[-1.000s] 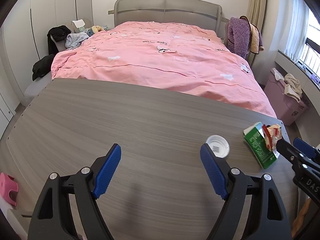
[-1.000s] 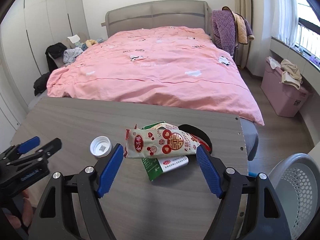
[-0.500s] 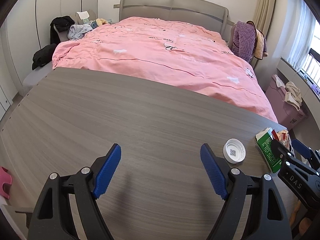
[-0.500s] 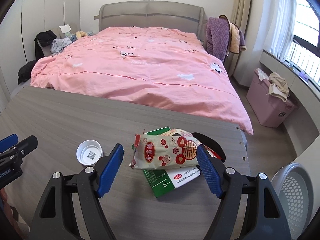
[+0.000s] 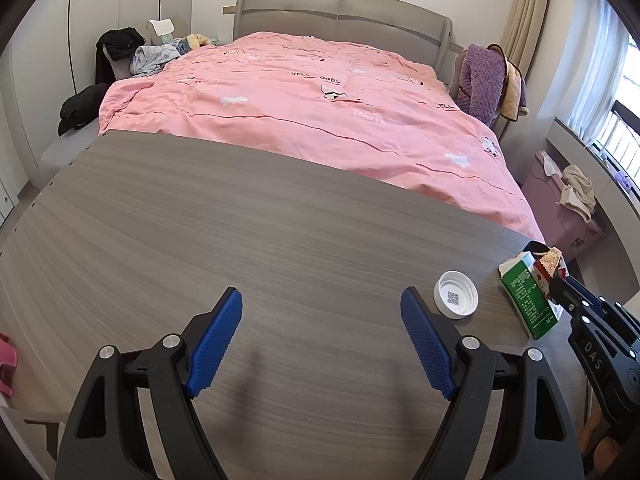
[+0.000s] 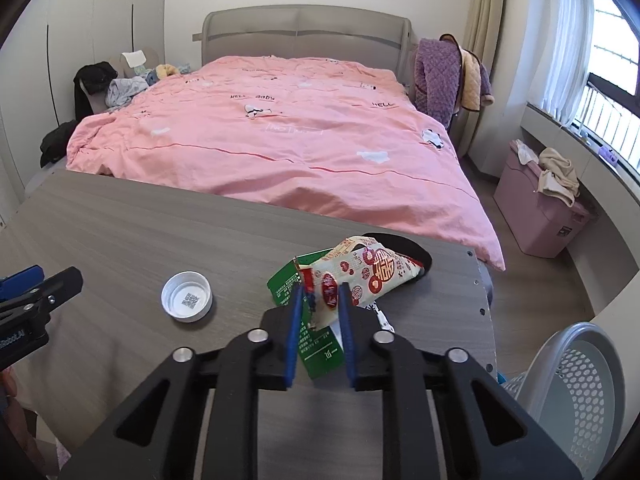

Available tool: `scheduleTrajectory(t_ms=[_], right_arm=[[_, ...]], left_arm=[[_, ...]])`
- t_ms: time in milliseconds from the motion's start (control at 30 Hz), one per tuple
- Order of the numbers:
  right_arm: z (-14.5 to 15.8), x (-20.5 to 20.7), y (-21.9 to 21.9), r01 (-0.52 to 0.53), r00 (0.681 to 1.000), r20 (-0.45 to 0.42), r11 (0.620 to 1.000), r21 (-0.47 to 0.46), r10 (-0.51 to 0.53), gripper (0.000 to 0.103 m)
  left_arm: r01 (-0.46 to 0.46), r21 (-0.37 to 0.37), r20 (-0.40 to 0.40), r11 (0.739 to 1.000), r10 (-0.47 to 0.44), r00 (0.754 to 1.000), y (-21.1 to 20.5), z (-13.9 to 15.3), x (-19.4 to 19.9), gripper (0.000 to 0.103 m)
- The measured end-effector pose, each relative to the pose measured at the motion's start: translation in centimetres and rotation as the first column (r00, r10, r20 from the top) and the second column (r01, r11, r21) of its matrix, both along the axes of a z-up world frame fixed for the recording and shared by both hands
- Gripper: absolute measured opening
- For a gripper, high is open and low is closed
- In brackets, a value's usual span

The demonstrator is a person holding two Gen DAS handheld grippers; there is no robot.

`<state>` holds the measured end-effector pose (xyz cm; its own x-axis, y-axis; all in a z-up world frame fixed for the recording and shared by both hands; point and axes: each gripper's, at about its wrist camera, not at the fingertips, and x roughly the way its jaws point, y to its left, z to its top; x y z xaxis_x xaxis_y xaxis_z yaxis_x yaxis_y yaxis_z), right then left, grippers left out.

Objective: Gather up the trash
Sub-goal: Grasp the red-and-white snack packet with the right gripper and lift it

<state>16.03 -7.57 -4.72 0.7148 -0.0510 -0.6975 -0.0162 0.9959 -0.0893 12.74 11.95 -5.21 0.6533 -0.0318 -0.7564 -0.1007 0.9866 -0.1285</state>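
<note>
Red and white, the snack wrapper (image 6: 362, 276) is pinched at one end by the right gripper (image 6: 320, 300), whose fingers are squeezed on it. It sits on a green carton (image 6: 316, 340) on the tabletop (image 5: 240, 220). The left gripper (image 5: 322, 320) hangs with fingers spread wide, holding nothing. A white cap (image 5: 456, 298) waits too. The basket (image 6: 580, 380) shows no trash, so most work seems left.

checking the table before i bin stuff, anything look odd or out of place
A loose white cap lies upside down on the table, with no bottle in view. The green carton lies flat with its top torn open, under the snack wrapper pinched in the right gripper.
</note>
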Motion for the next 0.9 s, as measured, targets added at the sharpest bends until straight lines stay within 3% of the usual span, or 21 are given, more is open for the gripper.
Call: scheduleTrajectory(t_ms=[400,667,800,900], right_arm=[[2.6,-3.9,-0.3,-0.05,0.998,0.042,0.997,0.055,0.048,0.01],[3.5,-2.6,-2.5,-0.007,0.999,-0.034,0.978,0.209,0.015,0.011],[4.7,-1.1,-3.6,0.02,0.998,-0.07,0.971,0.238,-0.004,0.013],[4.8,0.3,-4.6,0.055,0.992,-0.121,0.96,0.274,-0.023,0.023]], left_arm=[[0.032,-0.004,0.02,0.999,-0.032,0.999,-1.4,1.2,-2.0,0.078],[0.051,-0.011,0.023,0.999,-0.051,0.998,-1.9,1.7,-2.9,0.078],[0.054,-0.019,0.031,0.998,-0.053,0.998,-1.7,2.0,-2.9,0.078],[0.056,-0.025,0.031,0.998,-0.056,0.998,-1.6,1.9,-2.9,0.078]])
